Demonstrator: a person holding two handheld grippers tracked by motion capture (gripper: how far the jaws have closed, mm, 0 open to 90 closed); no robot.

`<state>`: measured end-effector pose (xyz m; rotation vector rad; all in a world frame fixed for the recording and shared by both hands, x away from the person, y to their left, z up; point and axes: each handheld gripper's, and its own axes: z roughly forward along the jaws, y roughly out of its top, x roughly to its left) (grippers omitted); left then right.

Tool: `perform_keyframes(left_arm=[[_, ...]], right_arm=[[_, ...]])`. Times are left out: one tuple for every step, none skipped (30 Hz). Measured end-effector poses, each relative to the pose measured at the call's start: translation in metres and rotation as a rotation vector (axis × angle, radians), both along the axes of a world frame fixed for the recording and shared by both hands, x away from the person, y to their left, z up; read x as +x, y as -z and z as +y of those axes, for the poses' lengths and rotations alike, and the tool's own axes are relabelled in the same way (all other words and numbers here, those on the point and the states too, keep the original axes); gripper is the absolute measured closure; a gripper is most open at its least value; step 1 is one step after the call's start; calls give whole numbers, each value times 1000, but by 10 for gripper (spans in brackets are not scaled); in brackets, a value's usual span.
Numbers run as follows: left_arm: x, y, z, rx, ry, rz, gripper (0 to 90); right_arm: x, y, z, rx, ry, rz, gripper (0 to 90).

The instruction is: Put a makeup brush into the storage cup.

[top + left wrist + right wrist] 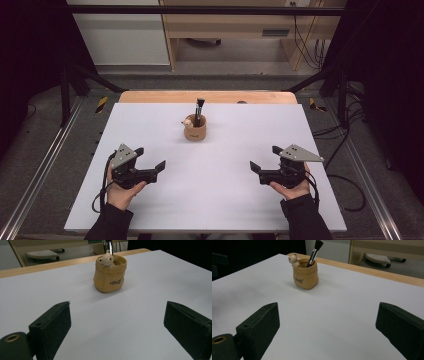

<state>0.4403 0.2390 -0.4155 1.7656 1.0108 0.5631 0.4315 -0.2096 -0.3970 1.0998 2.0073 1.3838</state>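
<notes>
A tan sack-shaped pot (195, 132) with a small bear figure on its rim stands upright at the far middle of the white table top (210, 200). A black-handled brush (199, 111) stands in it, bristles up. The pot (110, 276) sits ahead of my left gripper (117, 322), whose jaws stand wide apart over bare table. My right gripper (328, 322) faces the pot (305, 276) and the brush (314, 252) too, open with nothing between its jaws. In the high view the left gripper (149, 159) is at near left and the right gripper (266, 159) at near right, each in a hand.
A wooden table edge (207, 96) runs behind the white top. Black frame bars (210, 10) and cables (345, 135) surround the table. A wooden desk (250, 30) stands beyond on the floor.
</notes>
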Motion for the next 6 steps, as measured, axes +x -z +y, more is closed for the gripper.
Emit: perform_keyframes(left_arm=[[0, 1, 2, 1, -8, 1, 66], [0, 2, 3, 3, -12, 3, 63], [0, 3, 4, 1, -17, 7, 63], [0, 3, 5, 2, -20, 9, 62], [0, 4, 7, 7, -24, 7, 61], [0, 4, 8, 3, -28, 6, 61]], right_arm=[[0, 0, 0, 0, 0, 0, 58], [0, 0, 0, 0, -1, 0, 58], [0, 0, 0, 1, 0, 0, 58], [0, 0, 0, 1, 0, 0, 58], [0, 0, 0, -1, -2, 0, 58], [0, 0, 0, -1, -2, 0, 58]])
